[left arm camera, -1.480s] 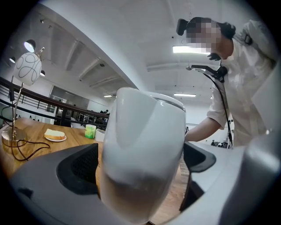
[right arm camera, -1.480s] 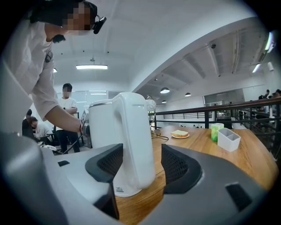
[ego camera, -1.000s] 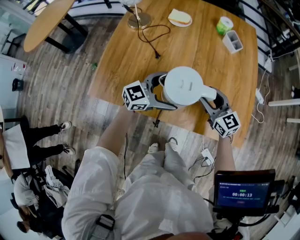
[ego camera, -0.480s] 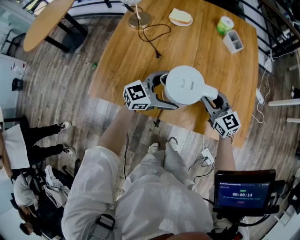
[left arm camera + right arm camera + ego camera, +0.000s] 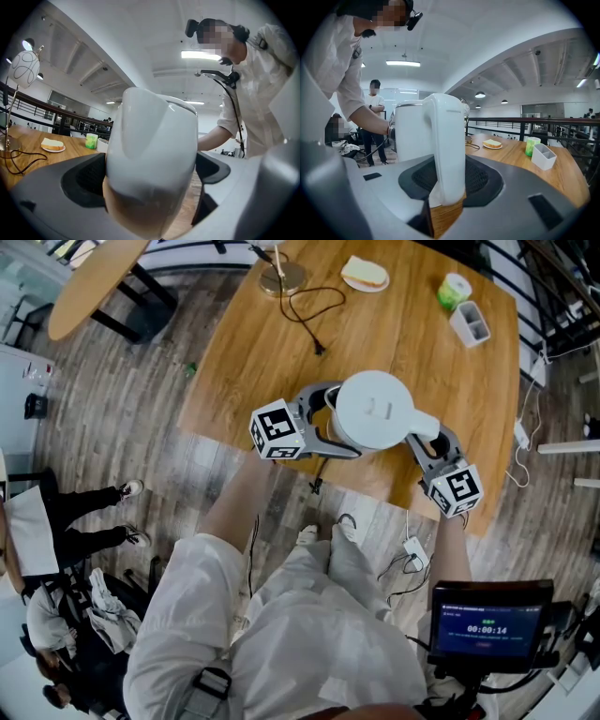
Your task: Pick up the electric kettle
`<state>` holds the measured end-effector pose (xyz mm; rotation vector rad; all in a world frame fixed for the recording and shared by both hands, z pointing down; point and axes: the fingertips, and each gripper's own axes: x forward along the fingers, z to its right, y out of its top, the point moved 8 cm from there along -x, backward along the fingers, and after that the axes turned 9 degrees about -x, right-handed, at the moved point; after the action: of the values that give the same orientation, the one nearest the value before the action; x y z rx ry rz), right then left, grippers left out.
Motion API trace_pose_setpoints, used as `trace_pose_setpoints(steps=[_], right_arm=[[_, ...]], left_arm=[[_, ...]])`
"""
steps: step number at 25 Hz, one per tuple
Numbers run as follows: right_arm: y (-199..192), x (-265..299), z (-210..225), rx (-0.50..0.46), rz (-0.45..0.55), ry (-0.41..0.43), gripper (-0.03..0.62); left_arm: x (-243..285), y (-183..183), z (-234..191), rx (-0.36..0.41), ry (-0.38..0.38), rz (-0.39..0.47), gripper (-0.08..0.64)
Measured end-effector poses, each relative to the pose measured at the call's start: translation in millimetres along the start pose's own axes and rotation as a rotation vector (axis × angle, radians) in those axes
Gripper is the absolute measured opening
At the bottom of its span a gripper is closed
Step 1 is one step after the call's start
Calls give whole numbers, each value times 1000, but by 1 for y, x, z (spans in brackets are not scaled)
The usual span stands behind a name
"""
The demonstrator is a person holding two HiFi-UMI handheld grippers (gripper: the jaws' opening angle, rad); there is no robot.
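A white electric kettle (image 5: 375, 409) stands on the wooden table (image 5: 272, 352) near its front edge. My left gripper (image 5: 323, 420) comes in level from the left. Its fingers lie on both sides of the kettle's rounded body (image 5: 150, 150) and the pads touch it. My right gripper (image 5: 422, 434) reaches in from the right. The kettle's handle (image 5: 447, 150) stands between its jaws, which are closing, and the pads meet the handle. The kettle's underside is hidden.
Farther back on the table are a lamp base (image 5: 279, 277) with a black cord (image 5: 309, 315), a plate with bread (image 5: 364, 276), a green cup (image 5: 452, 289) and a white container (image 5: 467, 322). A screen (image 5: 487, 620) hangs at my lower right. Cables lie on the floor.
The kettle and both grippers keep their places; only the picture has shifted slightly.
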<state>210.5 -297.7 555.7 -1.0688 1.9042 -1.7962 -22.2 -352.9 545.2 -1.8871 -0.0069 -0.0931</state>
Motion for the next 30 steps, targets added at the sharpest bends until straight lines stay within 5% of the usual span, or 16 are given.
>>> trace_pose_setpoints(steps=[10, 30], right_arm=[[20, -5, 3, -37, 6, -33, 135], [139, -71, 17, -98, 98, -113, 133]], left_arm=[[0, 12, 5, -2, 2, -4, 581], [8, 136, 73, 87, -2, 66, 581]])
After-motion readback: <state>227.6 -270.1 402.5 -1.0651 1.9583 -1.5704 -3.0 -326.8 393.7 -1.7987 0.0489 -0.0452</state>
